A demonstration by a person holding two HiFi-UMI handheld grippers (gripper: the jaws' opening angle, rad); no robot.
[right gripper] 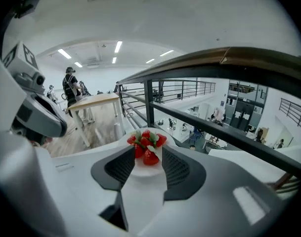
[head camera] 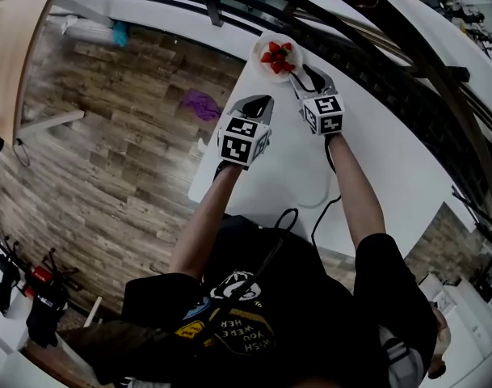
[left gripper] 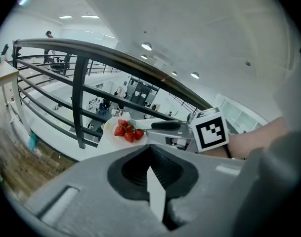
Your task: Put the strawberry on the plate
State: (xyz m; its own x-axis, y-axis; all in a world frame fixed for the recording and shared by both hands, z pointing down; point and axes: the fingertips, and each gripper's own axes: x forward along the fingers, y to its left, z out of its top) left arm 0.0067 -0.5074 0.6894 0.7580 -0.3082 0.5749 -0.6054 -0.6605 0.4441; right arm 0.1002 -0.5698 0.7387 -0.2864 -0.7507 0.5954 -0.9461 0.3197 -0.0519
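Judging strawberries (right gripper: 147,142) soft, light, bruisable; pinch gently across broad shoulders; with right gripper (right gripper: 148,154) spread, left gripper (left gripper: 150,147) closed, both empty.

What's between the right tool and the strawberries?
Nothing is in the way. In the right gripper view the right tool's open jaws frame the strawberries, with only bare plate and white table before them.

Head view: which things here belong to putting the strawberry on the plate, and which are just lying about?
Part of the job:
strawberries, piled on the plate
white plate
right gripper, open, close to the plate
left gripper, shut, empty

Lying about:
purple thing on the floor
teal object on the floor
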